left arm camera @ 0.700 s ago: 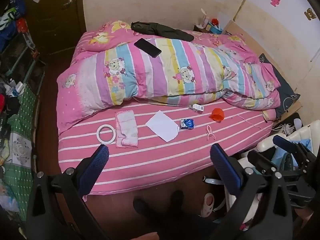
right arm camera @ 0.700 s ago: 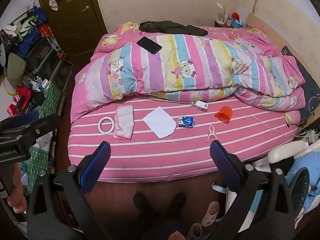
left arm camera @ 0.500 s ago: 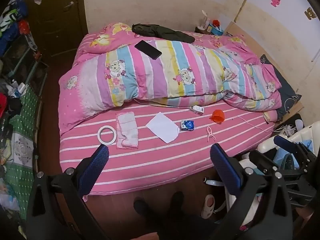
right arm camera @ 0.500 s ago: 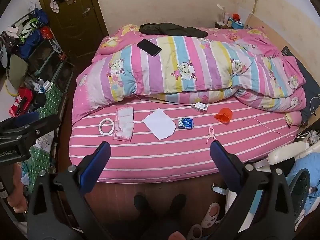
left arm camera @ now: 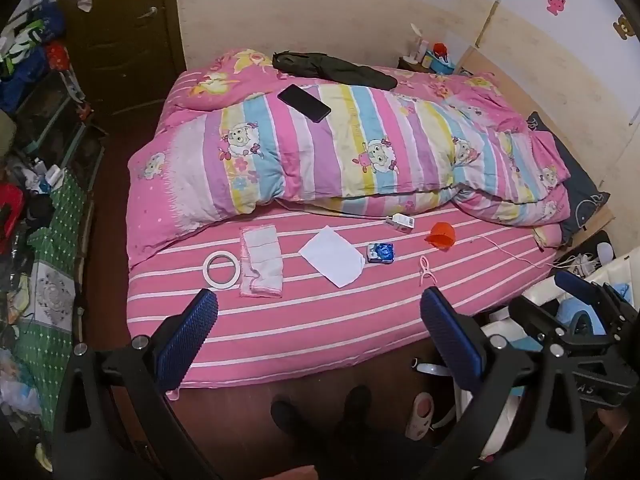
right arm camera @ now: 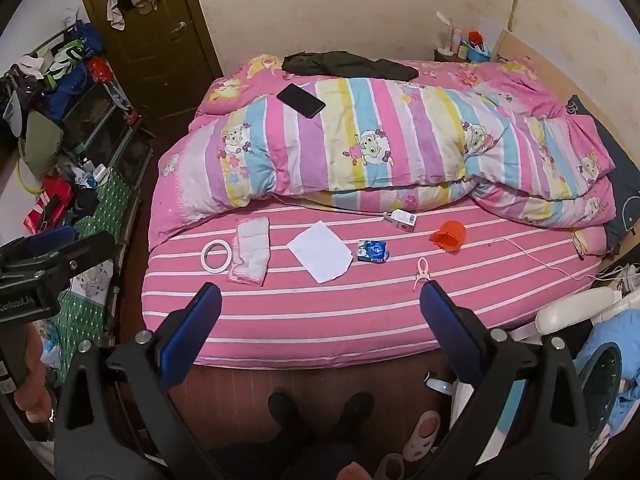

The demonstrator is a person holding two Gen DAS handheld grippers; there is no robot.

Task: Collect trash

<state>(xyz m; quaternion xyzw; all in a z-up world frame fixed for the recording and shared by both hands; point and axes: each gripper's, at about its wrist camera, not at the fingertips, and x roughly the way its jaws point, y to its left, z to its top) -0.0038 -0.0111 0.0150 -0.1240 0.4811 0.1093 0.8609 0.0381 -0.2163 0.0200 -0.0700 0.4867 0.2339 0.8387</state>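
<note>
On the pink striped bed (left arm camera: 320, 320) (right arm camera: 320, 320) lie a white paper sheet (left arm camera: 332, 256) (right arm camera: 320, 251), a blue wrapper (left arm camera: 381, 253) (right arm camera: 373, 251), a small white box (left arm camera: 400, 223) (right arm camera: 400, 220), an orange crumpled cup (left arm camera: 441, 235) (right arm camera: 449, 235), a tape ring (left arm camera: 221, 270) (right arm camera: 216, 255), a folded pink-white cloth (left arm camera: 261, 261) (right arm camera: 251, 254) and a pink clip (left arm camera: 425, 270) (right arm camera: 422, 273). My left gripper (left arm camera: 318, 332) and right gripper (right arm camera: 320, 332) are open and empty, held above the floor in front of the bed, well short of the items.
A rolled striped duvet (left arm camera: 360, 152) with a black phone (left arm camera: 304, 103) fills the bed's far half. Cluttered shelves and a green cloth (right arm camera: 92, 216) stand on the left. A white chair with blue cloth (right arm camera: 600, 336) stands on the right. Slippers and the person's feet (right arm camera: 320, 408) are below.
Both grippers have drawn back and risen slightly, so the bed looks a little smaller and lower in view. Nothing on the bed has moved.
</note>
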